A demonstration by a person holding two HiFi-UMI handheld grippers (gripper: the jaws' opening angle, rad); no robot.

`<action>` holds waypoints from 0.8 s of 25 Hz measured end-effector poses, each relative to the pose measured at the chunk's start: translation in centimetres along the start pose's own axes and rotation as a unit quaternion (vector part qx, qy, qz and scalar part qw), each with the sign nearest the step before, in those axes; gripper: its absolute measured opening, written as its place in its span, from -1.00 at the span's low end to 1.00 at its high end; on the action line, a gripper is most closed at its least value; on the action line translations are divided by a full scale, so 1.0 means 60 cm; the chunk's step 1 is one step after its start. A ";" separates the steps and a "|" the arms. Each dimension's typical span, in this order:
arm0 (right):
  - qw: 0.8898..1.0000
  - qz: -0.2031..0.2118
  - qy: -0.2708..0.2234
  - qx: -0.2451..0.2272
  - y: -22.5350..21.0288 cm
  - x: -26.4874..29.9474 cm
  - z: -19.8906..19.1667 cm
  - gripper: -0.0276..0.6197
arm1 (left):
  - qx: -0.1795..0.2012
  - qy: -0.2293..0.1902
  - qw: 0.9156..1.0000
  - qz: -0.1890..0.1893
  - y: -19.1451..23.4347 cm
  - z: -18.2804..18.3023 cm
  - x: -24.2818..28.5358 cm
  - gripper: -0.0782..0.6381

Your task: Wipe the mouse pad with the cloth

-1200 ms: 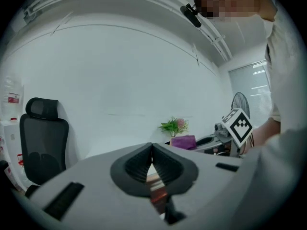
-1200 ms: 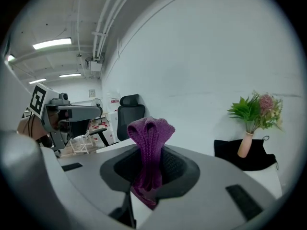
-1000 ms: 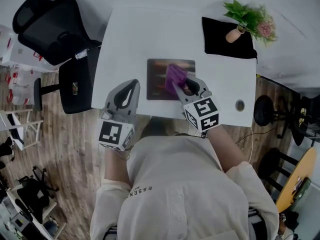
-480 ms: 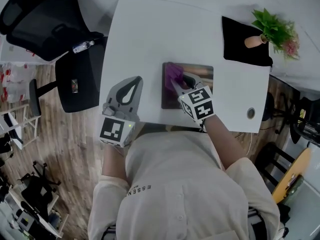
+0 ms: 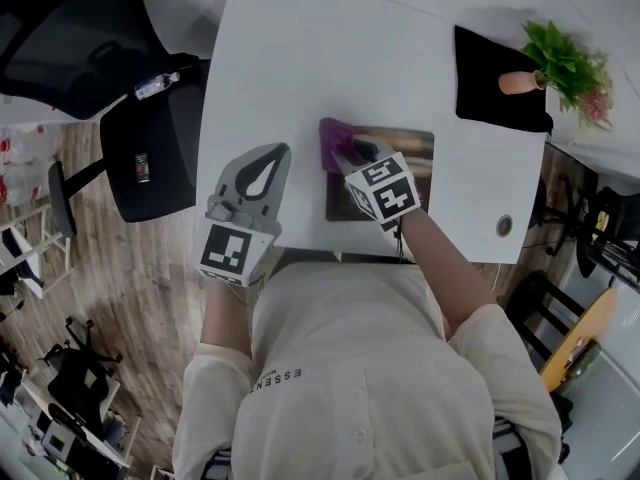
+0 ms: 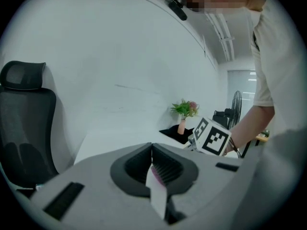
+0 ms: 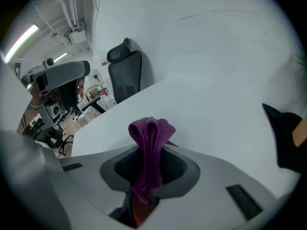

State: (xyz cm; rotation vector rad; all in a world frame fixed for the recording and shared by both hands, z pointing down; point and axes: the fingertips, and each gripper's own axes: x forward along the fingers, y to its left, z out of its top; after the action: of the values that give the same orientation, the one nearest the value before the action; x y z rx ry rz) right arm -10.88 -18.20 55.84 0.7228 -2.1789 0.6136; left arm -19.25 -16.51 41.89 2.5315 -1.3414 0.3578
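Observation:
A dark mouse pad lies on the white table. My right gripper is shut on a purple cloth and holds it at the pad's far left corner. In the right gripper view the folded cloth sticks up from between the jaws. My left gripper rests at the table's near left edge, apart from the pad. Its jaws are closed together with nothing held, as the left gripper view shows.
A black cloth with a small potted plant lies at the table's far right corner. A round cable hole sits near the right front edge. A black office chair stands left of the table.
My right gripper has dragged the purple cloth leftward across the pad, from near its middle to its left edge. The left gripper has stayed by the table's near edge.

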 end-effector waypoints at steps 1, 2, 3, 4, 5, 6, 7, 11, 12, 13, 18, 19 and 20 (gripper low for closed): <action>1.000 0.002 0.002 0.003 -0.001 0.003 -0.001 -0.63 | 0.005 -0.001 1.000 -0.005 -0.001 -0.002 0.003 -0.78; 1.000 0.005 0.003 0.005 -0.002 0.005 -0.001 -0.63 | 0.005 0.000 1.000 -0.008 -0.003 -0.003 0.007 -0.77; 1.000 0.008 0.004 0.005 -0.003 0.006 -0.002 -0.63 | 0.001 0.003 1.000 -0.008 -0.004 -0.003 0.010 -0.77; 1.000 0.011 0.004 0.006 -0.005 0.006 -0.002 -0.63 | -0.003 0.003 1.000 -0.007 -0.006 -0.002 0.013 -0.77; 1.000 0.013 0.004 0.007 -0.007 0.005 -0.002 -0.63 | -0.004 0.003 1.000 -0.007 -0.007 0.000 0.017 -0.77; 1.000 0.014 0.004 0.009 -0.010 0.004 -0.003 -0.62 | -0.007 0.004 1.000 -0.007 -0.010 0.001 0.021 -0.78; 1.000 0.014 0.004 0.011 -0.013 0.001 -0.005 -0.62 | -0.010 0.004 1.000 -0.008 -0.013 0.003 0.025 -0.78; 1.000 0.013 0.004 0.026 -0.035 -0.014 -0.019 -0.62 | -0.006 0.008 1.000 -0.013 -0.029 0.004 0.042 -0.78; 1.000 0.012 0.004 0.028 -0.042 -0.018 -0.023 -0.62 | -0.007 0.008 1.000 -0.014 -0.033 0.005 0.046 -0.77; 0.999 0.009 0.004 0.030 -0.049 -0.023 -0.026 -0.62 | -0.004 0.007 1.000 -0.017 -0.038 0.006 0.049 -0.78; 0.999 -0.002 0.002 0.046 -0.084 -0.045 -0.045 -0.62 | -0.003 0.009 1.000 -0.026 -0.065 0.003 0.068 -0.77; 0.999 -0.004 0.003 0.050 -0.092 -0.050 -0.050 -0.62 | -0.001 0.010 1.000 -0.028 -0.070 0.001 0.073 -0.78; 0.999 -0.005 0.003 0.054 -0.099 -0.055 -0.055 -0.62 | 0.003 0.011 0.999 -0.030 -0.077 0.000 0.077 -0.78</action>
State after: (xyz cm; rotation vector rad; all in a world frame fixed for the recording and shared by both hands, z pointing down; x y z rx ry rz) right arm -3.45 -19.49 56.49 0.7875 -2.1471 0.7326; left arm -12.87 -17.57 42.95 2.5598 -1.2549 0.3772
